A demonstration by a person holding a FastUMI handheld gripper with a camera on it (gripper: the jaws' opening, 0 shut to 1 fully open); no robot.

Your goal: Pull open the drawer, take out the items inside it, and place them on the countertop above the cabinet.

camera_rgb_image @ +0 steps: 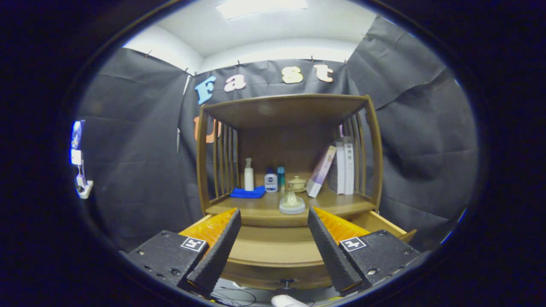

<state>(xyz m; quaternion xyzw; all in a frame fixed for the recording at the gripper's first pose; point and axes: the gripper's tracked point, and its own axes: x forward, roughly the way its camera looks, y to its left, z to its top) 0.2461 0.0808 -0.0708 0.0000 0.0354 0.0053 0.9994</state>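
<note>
Your two-finger gripper [273,238] with its black ridged fingers [222,243] was released, the fingers spread wide apart with nothing between them. Beneath and between them lay the pulled-out wooden drawer [273,251] of the brown wooden cabinet [286,111]; what you could see of its inside showed only bare wood, and the near part was hidden by the fingers. Just beyond the fingertips, near the front edge of the wooden countertop [260,209], sat a pale rounded ceramic piece on a round base [292,204]. Behind it stood a small cream lidded ceramic pot [297,184]. To its left you had a teal bottle [281,179], a white bottle with a blue label [271,181], and a tall white pump bottle [248,175] resting by a folded blue cloth [248,193]. On the right, a slim box [320,171] leaned against upright white books [345,164].
</note>
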